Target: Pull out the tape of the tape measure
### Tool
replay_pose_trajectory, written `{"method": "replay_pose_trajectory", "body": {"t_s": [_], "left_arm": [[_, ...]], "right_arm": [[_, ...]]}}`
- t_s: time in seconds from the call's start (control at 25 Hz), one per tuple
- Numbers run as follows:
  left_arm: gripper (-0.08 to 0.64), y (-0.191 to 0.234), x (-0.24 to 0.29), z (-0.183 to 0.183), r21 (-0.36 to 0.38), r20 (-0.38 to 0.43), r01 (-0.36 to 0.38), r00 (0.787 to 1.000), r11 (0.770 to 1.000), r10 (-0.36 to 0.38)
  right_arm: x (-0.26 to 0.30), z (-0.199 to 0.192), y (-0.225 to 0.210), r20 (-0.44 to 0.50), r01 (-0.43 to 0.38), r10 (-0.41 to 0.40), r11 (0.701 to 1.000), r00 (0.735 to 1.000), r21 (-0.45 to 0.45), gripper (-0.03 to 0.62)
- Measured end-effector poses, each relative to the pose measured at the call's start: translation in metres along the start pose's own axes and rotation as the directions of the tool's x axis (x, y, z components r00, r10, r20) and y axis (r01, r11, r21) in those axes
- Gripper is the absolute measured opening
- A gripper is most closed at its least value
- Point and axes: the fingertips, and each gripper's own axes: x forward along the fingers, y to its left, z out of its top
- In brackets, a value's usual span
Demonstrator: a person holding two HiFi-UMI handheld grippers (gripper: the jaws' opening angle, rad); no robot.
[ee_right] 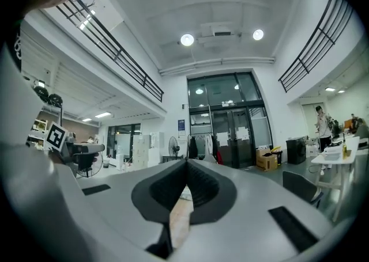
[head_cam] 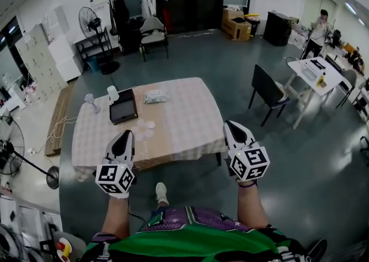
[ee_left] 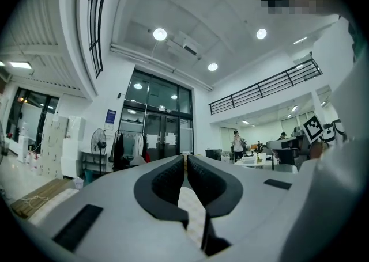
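In the head view I stand at the near edge of a table [head_cam: 190, 122] with a pale checked cloth. On it lie a black flat case [head_cam: 123, 106], a white cup [head_cam: 112, 93], a packet [head_cam: 154, 97] and some pale round things [head_cam: 144, 129]. I cannot pick out a tape measure among them. My left gripper [head_cam: 123, 135] hangs level over the near left edge, its jaws shut on nothing [ee_left: 185, 158]. My right gripper [head_cam: 232, 125] is at the near right corner, also shut and empty [ee_right: 186, 163].
A dark chair [head_cam: 268, 91] stands right of the table, with a white table [head_cam: 311, 73] and a person [head_cam: 318, 30] beyond it. A floor fan [head_cam: 17, 151] is at the left. Another chair [head_cam: 153, 36] and cardboard boxes [head_cam: 236, 25] stand by the far doors.
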Motion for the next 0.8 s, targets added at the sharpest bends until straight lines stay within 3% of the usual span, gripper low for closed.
{"method": "replay_pose_trajectory", "body": {"t_s": [0.8], "left_arm": [[0.038,-0.001,-0.014,-0.011,-0.003,-0.024,0.026,0.999,1.000,-0.026]], "right_arm": [[0.001,-0.011,0.021,-0.012,-0.022,0.022,1.000,1.000,0.012,0.005]]}}
